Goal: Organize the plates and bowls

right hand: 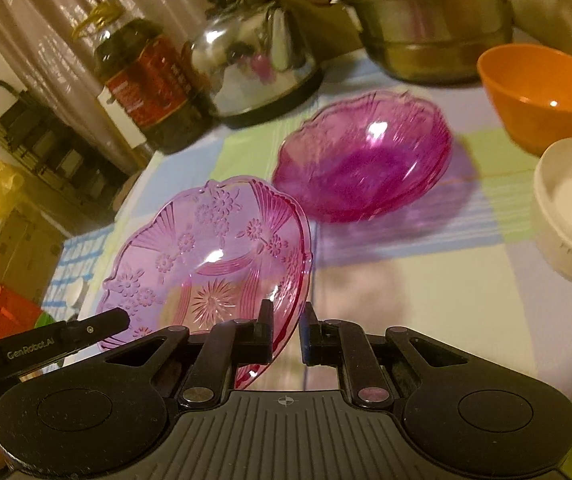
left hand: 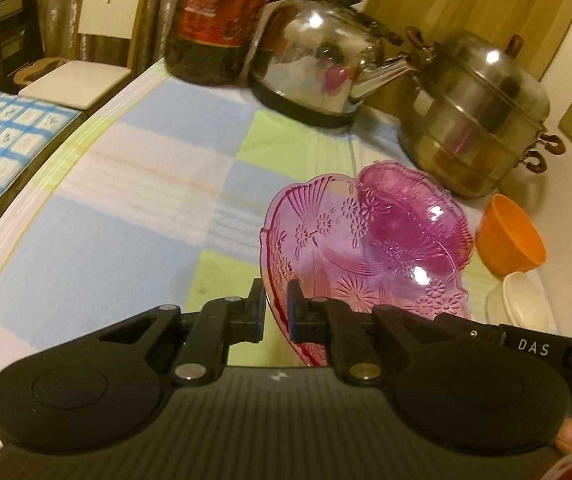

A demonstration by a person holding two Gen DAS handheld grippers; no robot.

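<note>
A clear pink patterned plate [left hand: 326,248] hangs tilted above the checked tablecloth, held by both grippers at opposite rims. My left gripper [left hand: 276,310] is shut on its near rim. In the right wrist view the same plate [right hand: 206,264] has its right rim pinched by my right gripper [right hand: 288,326], which is also shut. Behind it a stack of darker pink dishes [right hand: 366,156] rests on the cloth; the stack [left hand: 418,204] also shows past the plate in the left wrist view. Each view catches part of the other gripper's body at its edge.
An orange bowl [right hand: 542,88] and a white bowl [right hand: 570,208] stand right of the pink stack. A steel kettle [left hand: 318,60], a steel steamer pot [left hand: 478,112] and a large oil bottle [left hand: 218,20] line the table's back. The tablecloth [left hand: 134,200] lies bare to the left.
</note>
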